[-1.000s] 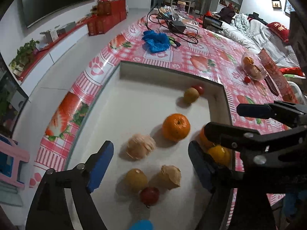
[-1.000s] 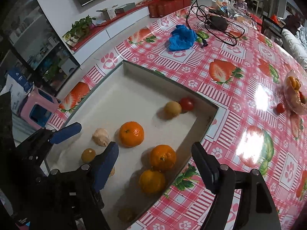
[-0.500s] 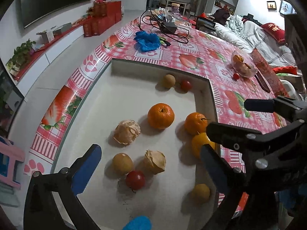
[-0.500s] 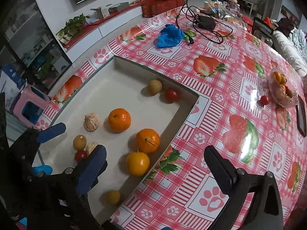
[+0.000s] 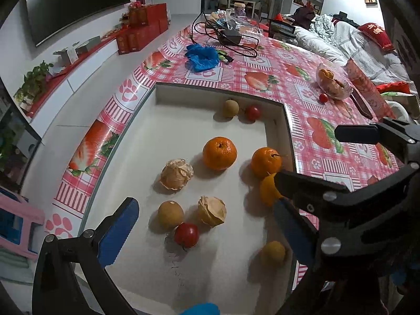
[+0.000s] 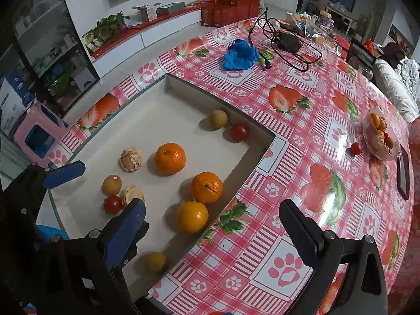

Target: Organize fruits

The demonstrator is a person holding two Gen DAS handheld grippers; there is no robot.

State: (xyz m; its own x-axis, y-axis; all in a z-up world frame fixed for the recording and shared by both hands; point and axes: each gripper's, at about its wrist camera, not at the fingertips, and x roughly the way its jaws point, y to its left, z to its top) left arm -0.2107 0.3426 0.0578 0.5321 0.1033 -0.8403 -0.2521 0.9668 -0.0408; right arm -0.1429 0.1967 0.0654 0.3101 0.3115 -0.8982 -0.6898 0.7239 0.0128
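A white tray (image 5: 215,92) (image 6: 215,99) holds loose fruit: three oranges (image 5: 219,153) (image 6: 170,158), two papery husked fruits (image 5: 176,173) (image 6: 130,159), two brown round fruits (image 5: 170,214) (image 6: 112,184), two small red tomatoes (image 5: 186,234) (image 6: 113,204) and a small yellow fruit (image 5: 273,254) (image 6: 156,262). My left gripper (image 5: 204,207) hangs open above the tray's near end, holding nothing. My right gripper (image 6: 212,218) is open over the tray's right rim, near the yellowest orange (image 6: 192,216), and grips nothing.
On the strawberry-print tablecloth stand a clear bowl of fruit (image 5: 332,84) (image 6: 380,136) with a stray tomato (image 5: 323,98) (image 6: 355,148) beside it. A blue cloth (image 5: 202,56) (image 6: 240,55) and cables with an adapter (image 5: 231,35) (image 6: 288,40) lie further back. A dark phone (image 6: 403,173) lies right.
Both grippers' jaws have spread wider. Both views have drawn back from the tray, so more of its fruit shows, including the small yellow one.
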